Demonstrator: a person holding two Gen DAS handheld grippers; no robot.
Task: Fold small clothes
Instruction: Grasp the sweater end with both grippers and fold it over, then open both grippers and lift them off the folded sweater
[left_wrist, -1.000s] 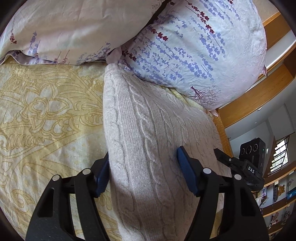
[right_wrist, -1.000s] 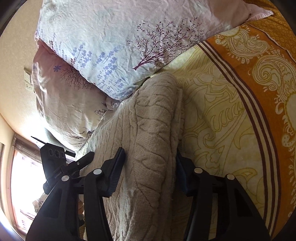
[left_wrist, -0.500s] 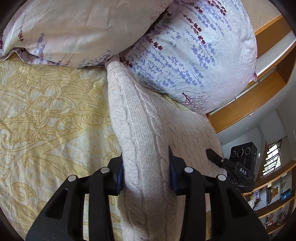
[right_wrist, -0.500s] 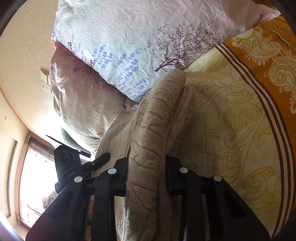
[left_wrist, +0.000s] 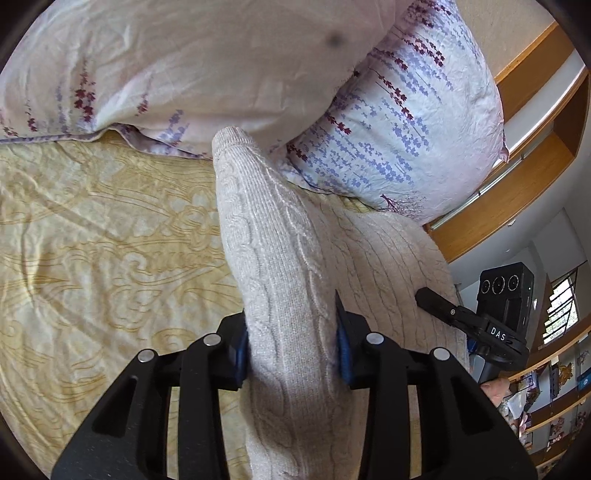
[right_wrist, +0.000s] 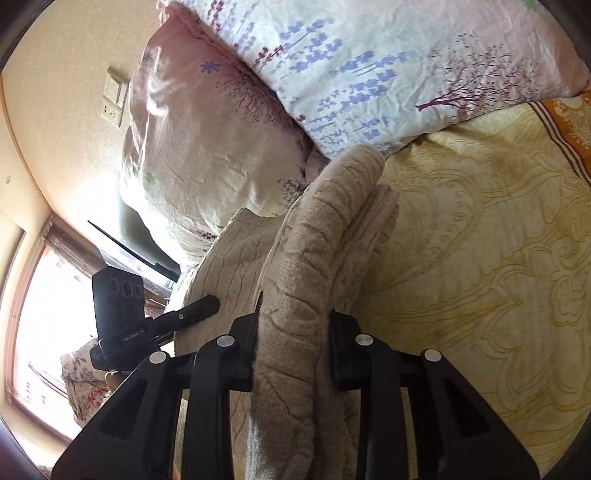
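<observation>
Both your left gripper and right gripper have just closed on the cream cable-knit sweater; lift both sides evenly, clear of the floral pillows at the bed's head edge.

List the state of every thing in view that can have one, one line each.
Cream cable-knit sweater: bunched into a raised ridge, pinched at both sides.
Left tongs: shut on the sweater.
Right tongs: shut on the sweater.
Floral pillows: stacked, leaning against the sweater's far end.
Yellow patterned bedspread: spread flat, lightly wrinkled.
</observation>
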